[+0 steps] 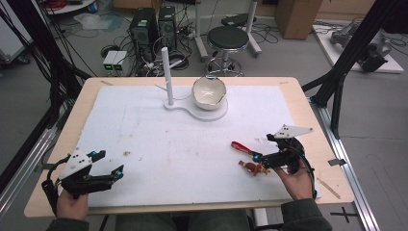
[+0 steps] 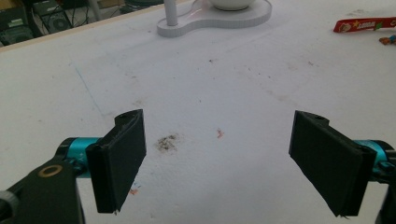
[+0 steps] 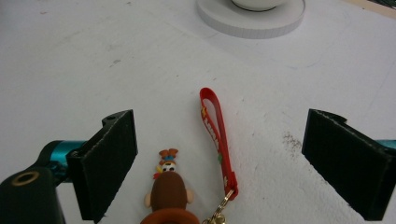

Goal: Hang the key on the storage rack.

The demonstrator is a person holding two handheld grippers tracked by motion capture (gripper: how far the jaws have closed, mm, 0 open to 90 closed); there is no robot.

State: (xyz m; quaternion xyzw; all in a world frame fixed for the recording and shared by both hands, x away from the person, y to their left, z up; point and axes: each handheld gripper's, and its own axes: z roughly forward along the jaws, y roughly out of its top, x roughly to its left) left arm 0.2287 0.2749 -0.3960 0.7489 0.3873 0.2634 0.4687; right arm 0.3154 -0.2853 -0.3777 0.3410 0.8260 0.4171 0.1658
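- Keychain (image 3: 187, 186), one only: a small brown monkey-like figure with a red strap (image 3: 215, 135) joined to it by a little gold clasp (image 3: 219, 210). It lies flat on the white mat (image 1: 183, 144) at the near right of the table (image 1: 308, 125), just ahead of the right gripper (image 1: 262, 161).
- Handling, as a judgement: it looks very light. The figure seems rubbery and fairly firm, so padded jaws should bite on it without slipping. The strap is thin and floppy; it would dangle and swing if the figure were lifted, and it lies so flat that pinching it off the mat would be awkward.
- Best hold, I would say: across the figure's body or head, where there is thickness to clamp. The clasp is small, hard and likely slippery, so a poor place to grip.
- Right gripper: jaws spread wide with nothing between the pads. In the right gripper view the figure sits between them, nearer the left-hand jaw, and the strap runs away up the middle.
- Left gripper (image 1: 109, 166): also spread wide and empty, resting low over the near left of the mat, well apart from the keychain.
- Other things, counted: one white bowl (image 1: 209, 92) on one white stand base (image 1: 202, 109), with one upright white post (image 1: 167, 77) rising from that base, all at the far middle of the mat.
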